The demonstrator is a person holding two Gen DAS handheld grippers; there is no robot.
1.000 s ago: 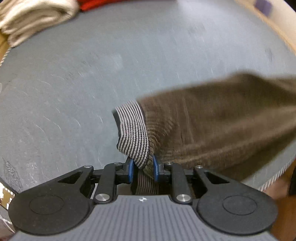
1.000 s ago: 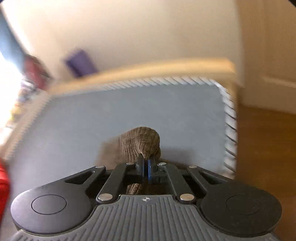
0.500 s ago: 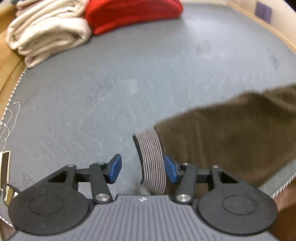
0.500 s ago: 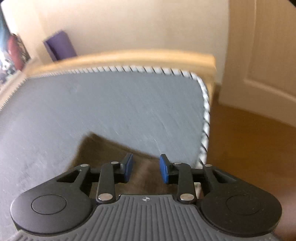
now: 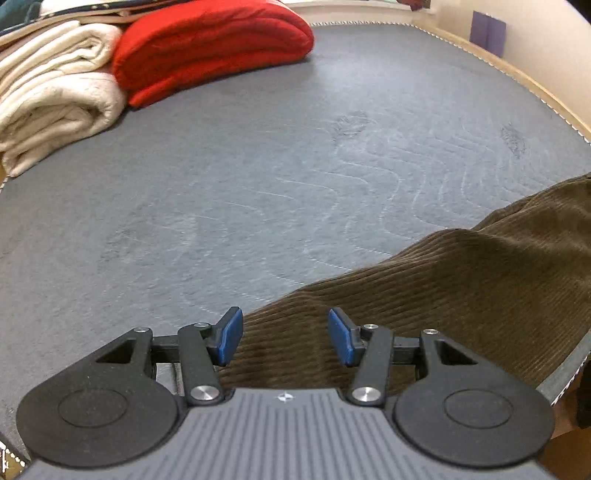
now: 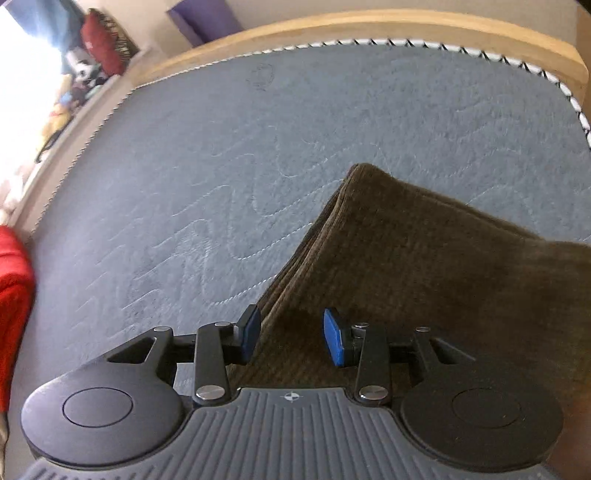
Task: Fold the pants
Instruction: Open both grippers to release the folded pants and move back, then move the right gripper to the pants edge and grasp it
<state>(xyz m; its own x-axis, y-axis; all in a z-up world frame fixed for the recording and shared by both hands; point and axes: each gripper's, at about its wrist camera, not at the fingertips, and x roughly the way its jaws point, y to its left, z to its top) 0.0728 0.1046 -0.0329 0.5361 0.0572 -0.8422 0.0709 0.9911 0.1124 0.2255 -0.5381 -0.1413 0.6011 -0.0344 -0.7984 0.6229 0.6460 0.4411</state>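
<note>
Brown corduroy pants (image 5: 461,288) lie flat on the grey quilted mattress (image 5: 258,166), reaching from the near edge to the right. My left gripper (image 5: 286,338) is open and empty, its blue pads just above the near part of the cloth. In the right wrist view the pants (image 6: 406,258) lie on the mattress (image 6: 258,147) with a folded corner pointing away. My right gripper (image 6: 291,338) is open and empty over the near edge of the cloth.
A folded red blanket (image 5: 210,48) and a rolled cream blanket (image 5: 51,103) lie at the far left of the mattress. A wooden bed frame (image 6: 369,29) runs along the far edge. Cluttered items (image 6: 88,55) sit on a ledge beyond.
Both grippers were shut on the pants a second ago, opened and let the cloth drop onto the mattress. Both have drawn back a little; the striped waistband is no longer in view.
</note>
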